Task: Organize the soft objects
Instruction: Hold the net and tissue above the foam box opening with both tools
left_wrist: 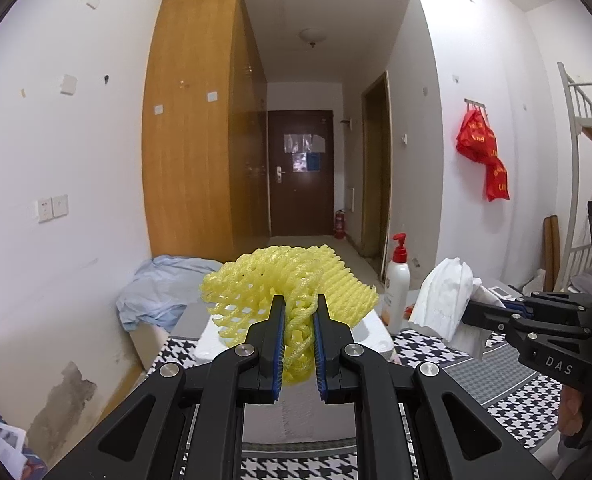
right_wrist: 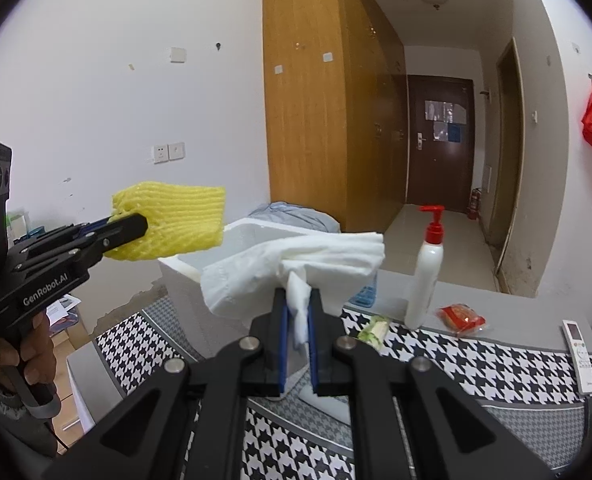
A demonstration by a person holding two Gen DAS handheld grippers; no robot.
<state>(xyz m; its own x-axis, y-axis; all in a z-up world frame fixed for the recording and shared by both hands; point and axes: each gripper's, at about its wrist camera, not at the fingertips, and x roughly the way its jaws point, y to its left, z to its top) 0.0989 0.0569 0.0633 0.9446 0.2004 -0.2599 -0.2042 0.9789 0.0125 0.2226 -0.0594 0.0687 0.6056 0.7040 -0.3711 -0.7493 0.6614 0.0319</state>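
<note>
Yellow foam fruit net [left_wrist: 292, 288], clamped in left tongs [left_wrist: 299, 312], above white foam box [right_wrist: 248, 240]. White tissue [right_wrist: 296, 268], pinched in right tongs [right_wrist: 297, 308], just right of box.

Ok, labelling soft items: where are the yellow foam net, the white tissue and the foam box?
yellow foam net [left_wrist: 296, 280], left wrist view, mesh top.
white tissue [right_wrist: 296, 256], right wrist view, crumpled middle.
foam box [right_wrist: 188, 280], right wrist view, front wall.

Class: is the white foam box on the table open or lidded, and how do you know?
Open. The white foam box shows its bare rim and inner wall in the right wrist view, with no lid on it.
</note>
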